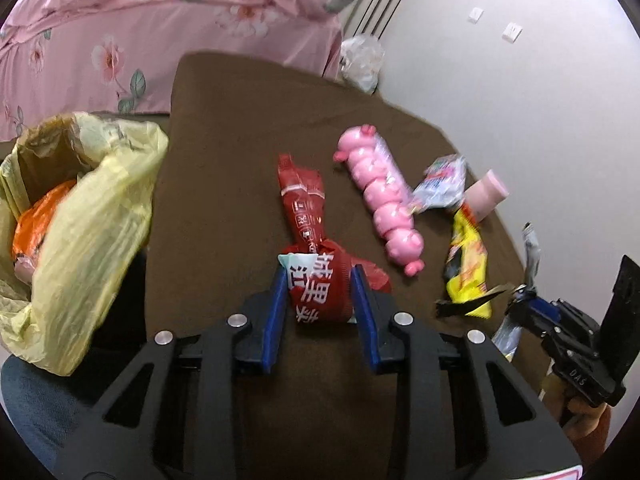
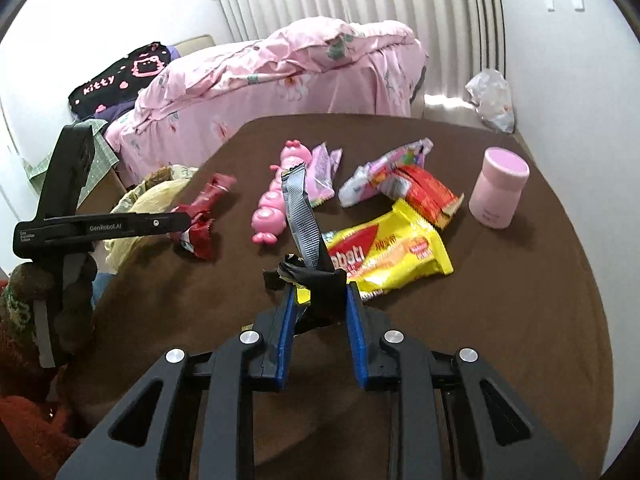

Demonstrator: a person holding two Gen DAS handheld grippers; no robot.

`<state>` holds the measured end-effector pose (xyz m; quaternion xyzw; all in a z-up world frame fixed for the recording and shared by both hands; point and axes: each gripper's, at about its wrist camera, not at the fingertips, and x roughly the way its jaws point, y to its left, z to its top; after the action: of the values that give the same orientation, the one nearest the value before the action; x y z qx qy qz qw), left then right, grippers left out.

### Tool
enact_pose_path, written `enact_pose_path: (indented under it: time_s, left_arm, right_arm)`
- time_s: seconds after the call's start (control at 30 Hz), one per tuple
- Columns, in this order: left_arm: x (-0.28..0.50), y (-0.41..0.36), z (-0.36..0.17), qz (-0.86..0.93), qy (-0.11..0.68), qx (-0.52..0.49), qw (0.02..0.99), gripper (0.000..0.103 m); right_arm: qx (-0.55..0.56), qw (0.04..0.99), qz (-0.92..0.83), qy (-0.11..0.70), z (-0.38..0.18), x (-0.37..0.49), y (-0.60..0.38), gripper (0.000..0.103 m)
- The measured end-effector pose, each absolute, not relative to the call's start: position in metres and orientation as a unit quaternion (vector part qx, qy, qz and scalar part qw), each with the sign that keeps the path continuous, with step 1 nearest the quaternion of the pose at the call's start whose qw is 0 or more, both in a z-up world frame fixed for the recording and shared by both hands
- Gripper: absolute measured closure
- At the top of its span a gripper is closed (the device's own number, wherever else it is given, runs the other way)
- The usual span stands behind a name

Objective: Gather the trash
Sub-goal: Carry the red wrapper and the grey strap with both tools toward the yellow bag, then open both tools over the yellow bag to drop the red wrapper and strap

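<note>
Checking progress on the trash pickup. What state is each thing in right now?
Left gripper: shut on the red wrapper.
Right gripper: shut on the grey wrapper.
Yellow bag: open, orange trash inside.
Yellow wrapper: lying flat on the table.
Pink cup: upright, lid on.
Pink toy: lying down.

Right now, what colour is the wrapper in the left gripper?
Red with white characters; the left gripper pinches the wrapper. Clearest in the left wrist view.
</note>
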<state>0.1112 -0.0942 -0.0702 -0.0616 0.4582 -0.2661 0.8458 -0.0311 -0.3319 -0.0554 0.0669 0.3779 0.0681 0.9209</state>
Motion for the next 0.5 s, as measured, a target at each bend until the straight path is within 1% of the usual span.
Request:
enact_pose_path:
  time_s: [0.23, 0.4, 0.5]
  left_arm:
    - [0.097, -0.05, -0.029, -0.227, 0.393, -0.059, 0.889, 0.073]
    - [0.086, -0.002, 0.002, -0.15, 0.34, -0.043, 0.927, 0.072]
    - [0.086, 0.024, 0.013, -0.105, 0.323, -0.043, 0.939, 0.072]
  right_arm:
    - [0.033, 0.937, 0.093, 0.335, -0.013, -0.021, -0.303, 0.079]
    - [0.007, 0.941, 0.139, 0.31, 0.015, 0.001, -0.26, 0.079]
    - [-0.001, 0.939, 0.169, 0.299, 0.031, 0.019, -0.23, 0.079]
